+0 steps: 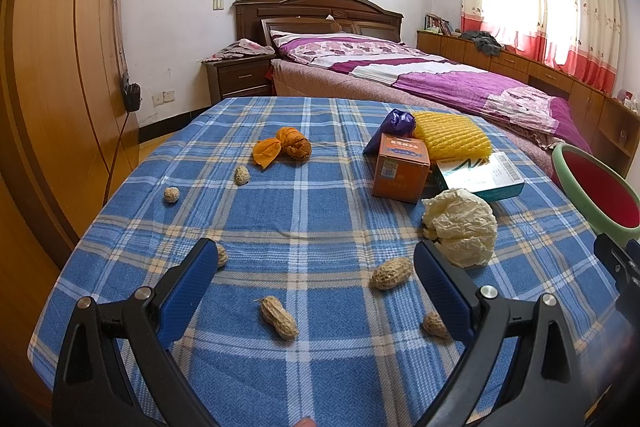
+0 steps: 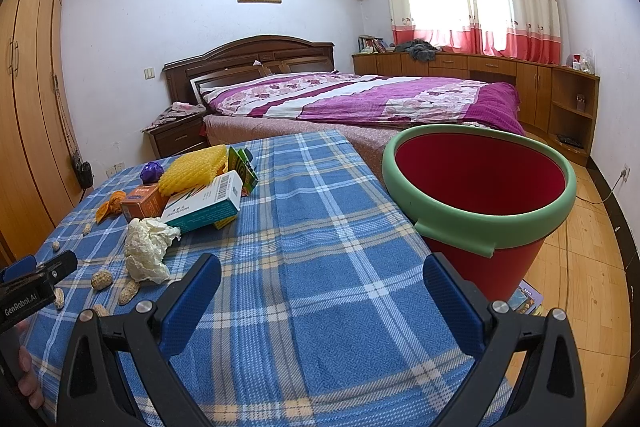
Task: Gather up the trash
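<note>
Lower centre of left view: left gripper (image 1: pixel 316 263) spread wide, empty, over peanut (image 1: pixel 392 273), presumably first pick. Right gripper (image 2: pixel 322 281) likewise agape, empty; red bin (image 2: pixel 480 211) at cloth edge, likely for drop-off.

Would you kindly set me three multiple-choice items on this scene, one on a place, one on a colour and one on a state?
1. Where is the bucket relative to the crumpled paper, in the right wrist view?
A. to its left
B. to its right
C. on top of it

2. What colour is the bucket's rim?
A. green
B. yellow
C. black

3. How do the jaws of the left gripper stand?
A. shut on a peanut
B. shut on nothing
C. open

Answers: 1 B, the bucket stands at the right edge of the checked cloth, the paper far to the left. 2 A, a green band rings the red inside. 3 C, the two blue pads stand wide apart with a peanut lying loose between them.
</note>
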The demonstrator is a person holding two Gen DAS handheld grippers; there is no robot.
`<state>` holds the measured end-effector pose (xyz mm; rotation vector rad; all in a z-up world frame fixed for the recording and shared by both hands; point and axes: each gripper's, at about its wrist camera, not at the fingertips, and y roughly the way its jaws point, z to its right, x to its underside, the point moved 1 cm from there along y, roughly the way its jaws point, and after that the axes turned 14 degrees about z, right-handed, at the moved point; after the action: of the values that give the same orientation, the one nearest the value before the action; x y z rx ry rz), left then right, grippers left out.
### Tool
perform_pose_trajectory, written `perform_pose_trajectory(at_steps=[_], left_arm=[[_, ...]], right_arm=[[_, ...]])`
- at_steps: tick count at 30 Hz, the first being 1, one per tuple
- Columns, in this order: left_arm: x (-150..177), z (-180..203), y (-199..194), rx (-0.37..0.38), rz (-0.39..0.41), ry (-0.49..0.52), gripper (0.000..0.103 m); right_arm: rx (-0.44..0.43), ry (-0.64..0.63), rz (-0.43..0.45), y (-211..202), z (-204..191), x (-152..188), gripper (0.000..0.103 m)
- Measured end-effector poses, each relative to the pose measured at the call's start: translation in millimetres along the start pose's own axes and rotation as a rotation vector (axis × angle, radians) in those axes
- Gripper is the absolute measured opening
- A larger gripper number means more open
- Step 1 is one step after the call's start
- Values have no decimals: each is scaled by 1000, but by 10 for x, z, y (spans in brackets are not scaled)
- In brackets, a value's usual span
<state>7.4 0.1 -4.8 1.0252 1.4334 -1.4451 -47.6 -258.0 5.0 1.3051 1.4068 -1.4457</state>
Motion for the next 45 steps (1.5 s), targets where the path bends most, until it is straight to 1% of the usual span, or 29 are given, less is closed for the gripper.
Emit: perform_pose_trajectory(at_steps=[2,6,8,10,13,19,22,26,30,35,37,39,41,43,44,45], left_arm=[[6,7,-18,1,4,-3,98],[2,15,-75,21,-15,-1,98],[-2,8,-90,30,-18,-1,98],[-67,-94,15,35,-23,-4,98],[-93,-152,33,40,-46,-8,98],[-119,-371,108,6,-85,-38,98],[-144,-478,176,-13,-101,-41,98],[-203,-574,285,-21,-126,-29,98],[-266,-661,419,-13,-150,-44,97],[-238,-750,513,-20,-167,-66,96],[-210,-778,519,-19,-176,-75,96],[-180,-795,513,-19,-182,-78,96],[-160,-806,498,-20,-182,-78,96],[-149,-818,488,-19,-183,-78,96],[-147,-820,477,-18,-183,-78,96],[-144,-821,473,-16,-185,-77,96]], right_arm=[[1,-12,-3,1,-14,2,103],[-3,-24,-40,58,-46,12,103],[-8,-15,-66,93,-11,-5,103],[-19,5,-88,118,-13,-17,103],[-41,30,-116,142,-77,-37,103],[-92,17,-144,183,-331,-153,103],[-118,22,-174,245,-499,-185,103],[-153,13,-209,331,-714,-184,103],[-182,-7,-230,413,-919,-167,103],[-203,-33,-262,564,-1112,-116,103],[-203,-36,-277,617,-1153,-94,93],[-205,-42,-298,677,-1195,-65,88],[-222,-38,-333,735,-1235,-24,81],[-238,-31,-360,772,-1262,18,68],[-249,-31,-373,786,-1277,39,63],[-260,-30,-380,788,-1288,54,54]])
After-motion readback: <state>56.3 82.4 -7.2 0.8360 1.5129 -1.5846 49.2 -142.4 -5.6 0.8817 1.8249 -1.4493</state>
